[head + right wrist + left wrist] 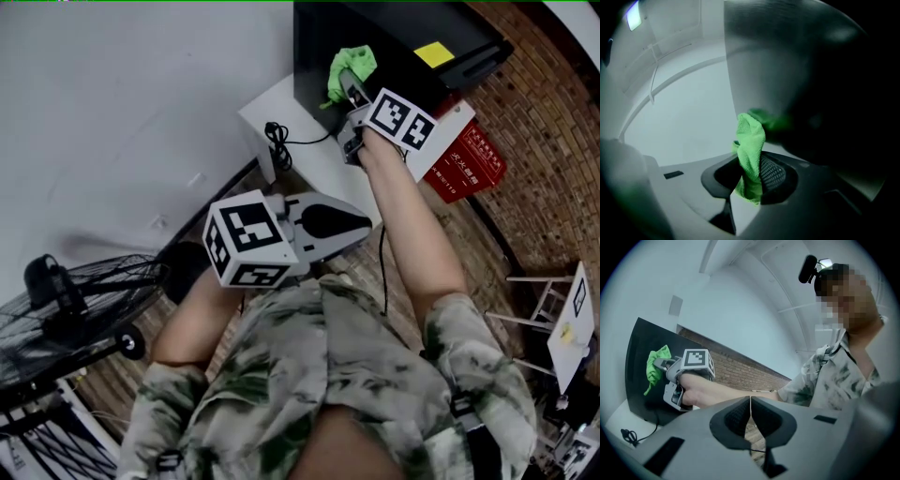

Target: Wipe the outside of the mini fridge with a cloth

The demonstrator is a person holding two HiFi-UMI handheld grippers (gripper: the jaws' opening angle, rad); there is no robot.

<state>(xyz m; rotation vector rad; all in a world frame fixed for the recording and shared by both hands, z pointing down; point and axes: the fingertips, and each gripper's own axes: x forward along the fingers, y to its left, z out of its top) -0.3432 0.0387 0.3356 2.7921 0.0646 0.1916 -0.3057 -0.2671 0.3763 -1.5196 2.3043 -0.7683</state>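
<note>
Right gripper (751,180) is clamped on the green cloth (751,138), whose free end lies against the mini fridge (314,56) on its dark side. Only the head view shows the yellow sticker (434,53) on top of the fridge. Away from the fridge, the left gripper (750,416) has its jaws together, holding nothing.

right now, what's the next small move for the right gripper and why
Probably sweep the right gripper sideways along the mini fridge: its jaws are shut on the green cloth, which appears to be pressed against the fridge's black side.
</note>
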